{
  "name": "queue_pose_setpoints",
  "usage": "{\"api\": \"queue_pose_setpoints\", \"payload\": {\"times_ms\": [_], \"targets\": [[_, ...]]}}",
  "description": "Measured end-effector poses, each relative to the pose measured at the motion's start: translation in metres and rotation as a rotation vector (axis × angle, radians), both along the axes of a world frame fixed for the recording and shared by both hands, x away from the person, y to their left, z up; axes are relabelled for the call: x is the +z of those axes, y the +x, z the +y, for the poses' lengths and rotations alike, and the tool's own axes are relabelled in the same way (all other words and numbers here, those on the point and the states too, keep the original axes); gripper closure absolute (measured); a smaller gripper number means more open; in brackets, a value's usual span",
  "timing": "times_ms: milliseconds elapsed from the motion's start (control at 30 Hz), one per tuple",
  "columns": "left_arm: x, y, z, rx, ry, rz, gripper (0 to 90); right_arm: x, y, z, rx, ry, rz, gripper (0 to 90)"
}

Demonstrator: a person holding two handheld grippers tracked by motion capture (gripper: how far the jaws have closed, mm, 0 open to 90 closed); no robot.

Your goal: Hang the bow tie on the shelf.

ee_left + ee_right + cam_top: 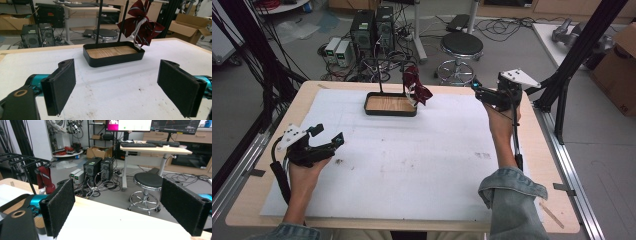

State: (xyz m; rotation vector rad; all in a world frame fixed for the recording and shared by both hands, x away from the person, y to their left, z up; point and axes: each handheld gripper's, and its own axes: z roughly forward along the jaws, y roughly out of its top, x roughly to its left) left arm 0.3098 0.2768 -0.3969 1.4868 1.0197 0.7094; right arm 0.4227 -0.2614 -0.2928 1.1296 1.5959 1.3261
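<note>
High view, near to far. Left tongs [328, 140] rest at the bench's [257, 200] 8 o'clock edge, spread, nothing between the pads, aimed toward 1 o'clock at the tray [390, 104]. In the left gripper view its two black pads [60, 85] stand wide apart over the bare white sheet [120, 85], well short of the tray [113, 53].

Right tongs [477, 90] are held out at 2 o'clock, near the bench's far right corner, on an outstretched forearm in a denim sleeve [512, 195]. They too are spread and hold nothing: the right gripper view looks between the open pads [61, 205] across the bench edge to a stool [147, 181] and computer cases [98, 168] on the floor beyond.

The tray sits at 12 o'clock, black-walled with a wooden floor, a thin black rack [384, 65] rising from it. A dark red striped bow tie [416, 86] hangs from the rack at the tray's right end, its white band trailing down toward the tray rim; seen close in the left gripper view [141, 22]. It is apart from both tongs.

Step in hand, as judged: the bow tie appears hung and let go, and the right tongs stand clear at its 3 o'clock. Next move would call for bringing the right hand back to the near edge, or, if the tie needs straightening, approaching it level from the right without knocking the rack.
</note>
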Motion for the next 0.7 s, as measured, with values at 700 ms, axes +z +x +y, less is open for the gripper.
{"api": "queue_pose_setpoints", "payload": {"times_ms": [700], "targets": [[-0.005,-0.001,-0.005,0.0,0.029,0.016,15.5,-0.034,-0.092,-0.055,-0.007,0.085,-0.076,11.9]]}}
